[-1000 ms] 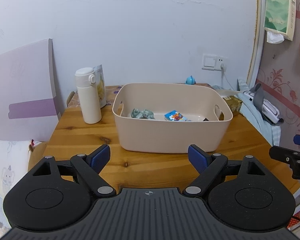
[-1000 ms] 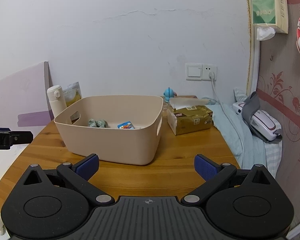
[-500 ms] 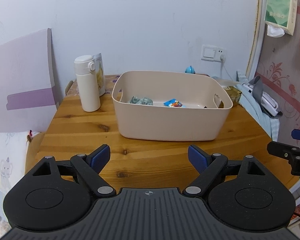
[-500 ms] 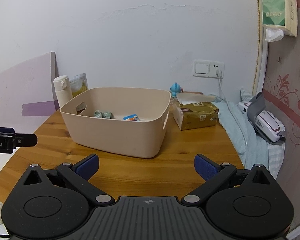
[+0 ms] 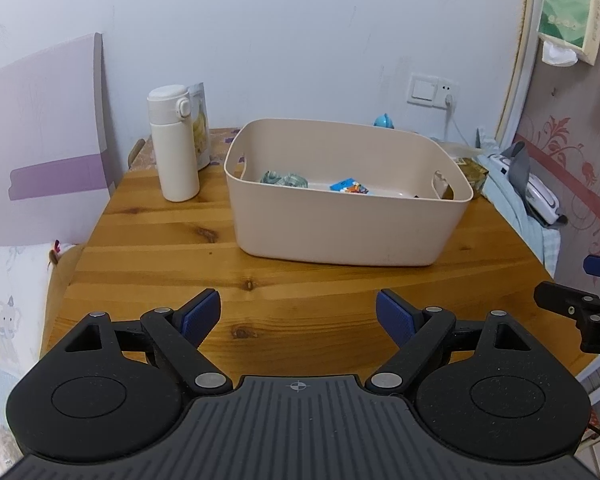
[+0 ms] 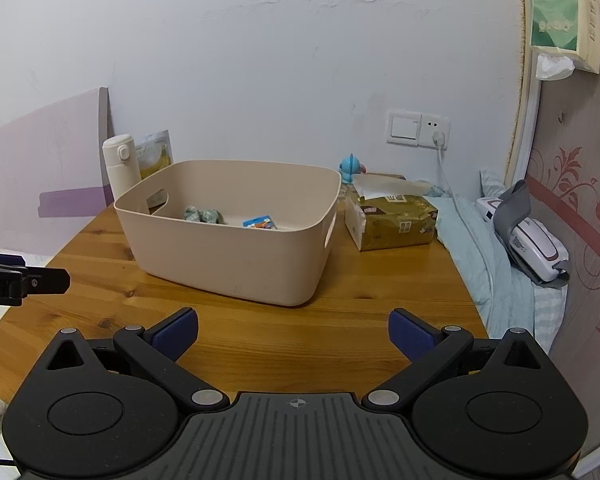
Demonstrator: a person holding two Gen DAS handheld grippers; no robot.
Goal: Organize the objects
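Note:
A beige plastic bin [image 5: 340,232] [image 6: 228,256] stands on the round wooden table [image 5: 160,264] [image 6: 360,300]. Inside lie a crumpled green wrapper [image 5: 284,179] [image 6: 202,215] and a small blue packet [image 5: 350,187] [image 6: 260,223]. A white flask [image 5: 174,144] [image 6: 121,162] stands left of the bin, with a banana snack bag [image 5: 201,132] [image 6: 154,154] behind it. A gold tissue box [image 6: 392,216] sits right of the bin. My left gripper [image 5: 299,316] is open and empty above the table's front. My right gripper [image 6: 293,334] is open and empty, also in front of the bin.
A small blue toy figure [image 6: 350,168] stands at the back by the wall socket [image 6: 418,128]. A light blue cloth [image 6: 476,240] and a white device with a grey cuff [image 6: 528,236] lie to the right. A purple board [image 5: 40,140] leans on the left.
Both grippers have drawn back and risen a little from the bin, so it looks smaller and lower. Both stay open and nothing on the table has moved.

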